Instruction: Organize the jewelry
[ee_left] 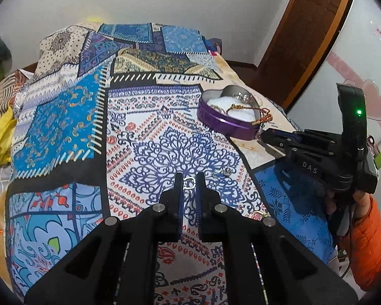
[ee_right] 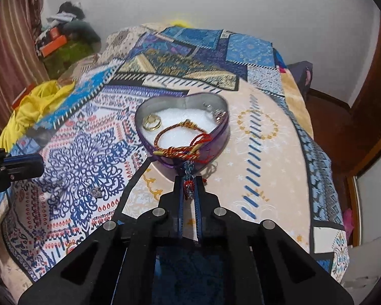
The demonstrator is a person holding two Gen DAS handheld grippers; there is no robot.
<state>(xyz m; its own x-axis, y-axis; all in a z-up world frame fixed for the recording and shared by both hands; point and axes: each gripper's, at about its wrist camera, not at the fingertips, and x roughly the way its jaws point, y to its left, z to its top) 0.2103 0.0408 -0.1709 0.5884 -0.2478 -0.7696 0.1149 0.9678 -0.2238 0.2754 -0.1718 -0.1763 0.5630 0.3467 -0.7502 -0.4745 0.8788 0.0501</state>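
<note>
Two gold rings inside heart tin, visible only from right tool

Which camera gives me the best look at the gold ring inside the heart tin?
The right wrist view: it looks down into the heart tin, so the gold ring shows clearly on the white lining. In the left wrist view the tin sits farther off at a low angle, and the ring cannot be made out.

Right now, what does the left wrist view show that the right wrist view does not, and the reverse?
Only the left wrist view shows the small silver ring between the left gripper fingertips. Only the right wrist view shows the gold rings inside the tin and the red pendant between the right gripper fingertips. Both show the purple heart tin with the red-gold cord bracelet draped over its rim.
</note>
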